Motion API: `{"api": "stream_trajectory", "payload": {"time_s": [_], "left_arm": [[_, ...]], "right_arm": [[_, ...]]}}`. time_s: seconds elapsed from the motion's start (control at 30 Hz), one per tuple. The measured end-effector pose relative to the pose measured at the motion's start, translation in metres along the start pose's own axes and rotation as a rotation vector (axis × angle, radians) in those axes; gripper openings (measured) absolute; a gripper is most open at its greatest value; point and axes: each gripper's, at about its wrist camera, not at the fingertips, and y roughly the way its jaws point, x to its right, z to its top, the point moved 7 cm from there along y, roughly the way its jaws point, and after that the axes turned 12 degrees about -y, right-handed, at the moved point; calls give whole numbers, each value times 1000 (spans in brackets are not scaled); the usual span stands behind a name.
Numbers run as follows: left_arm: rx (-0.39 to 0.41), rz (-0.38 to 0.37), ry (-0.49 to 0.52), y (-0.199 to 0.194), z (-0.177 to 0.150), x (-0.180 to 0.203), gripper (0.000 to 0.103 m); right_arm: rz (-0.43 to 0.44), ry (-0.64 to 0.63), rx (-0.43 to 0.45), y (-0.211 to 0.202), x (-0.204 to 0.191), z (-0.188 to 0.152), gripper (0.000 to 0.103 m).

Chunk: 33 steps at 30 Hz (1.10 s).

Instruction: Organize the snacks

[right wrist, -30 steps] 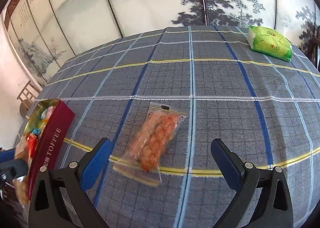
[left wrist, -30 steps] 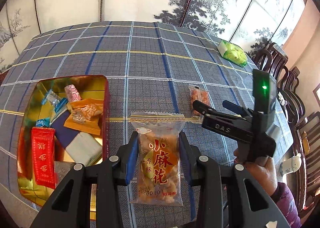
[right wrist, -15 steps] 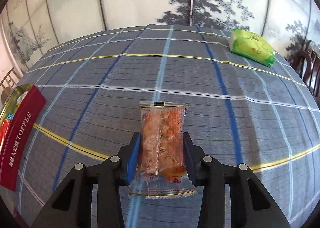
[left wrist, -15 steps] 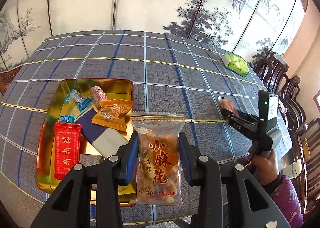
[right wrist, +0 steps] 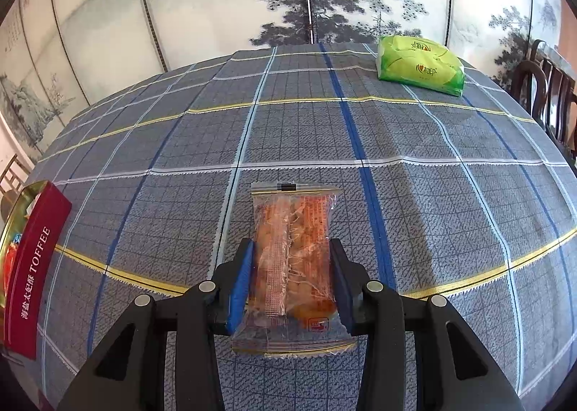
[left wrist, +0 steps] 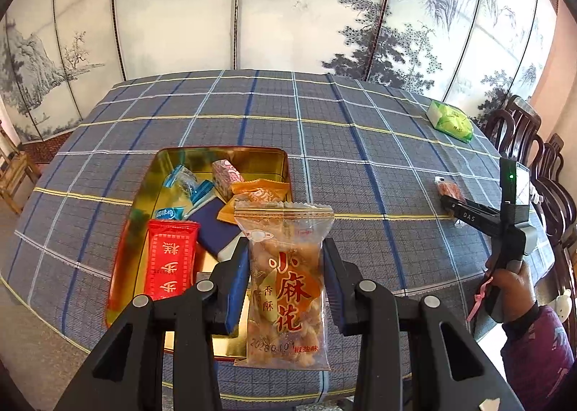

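My left gripper (left wrist: 285, 288) is shut on a clear snack packet (left wrist: 285, 266) printed with large red characters. It hangs over the near right corner of the open gold tin (left wrist: 216, 152). Several wrapped snacks lie in the tin, among them a red packet (left wrist: 169, 263) and an orange one (left wrist: 259, 194). My right gripper (right wrist: 290, 281) is shut on a clear packet of orange fried twists (right wrist: 292, 230), low over the plaid tablecloth (right wrist: 432, 194). The left wrist view shows that gripper (left wrist: 450, 202) far right, held by a hand (left wrist: 508, 277). The tin's red TOFFEE side (right wrist: 32, 266) shows at the left edge.
A green tissue pack (left wrist: 450, 120) (right wrist: 420, 63) lies at the table's far right. Dark wooden chairs (left wrist: 523, 137) stand along the right side. A painted folding screen (left wrist: 252, 14) runs behind the table. A wooden stool (left wrist: 14, 173) stands at the left.
My right gripper has shut on the twist packet, which lay loose between its wide jaws a second ago. My left gripper has carried its packet leftward toward the tin.
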Motion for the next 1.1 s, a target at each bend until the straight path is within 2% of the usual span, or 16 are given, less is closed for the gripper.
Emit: {"api": "stream_trajectory", "payload": {"time_s": [0.4,1.1], "left_arm": [[29,73,-24,6,1,-34,35],[-4,140,-64,24,-3,-76,35]], "right_arm": [[-6,-7,-2,-1,1,-1,42],[-7,-9,-2,-1,0,-1,42]]}}
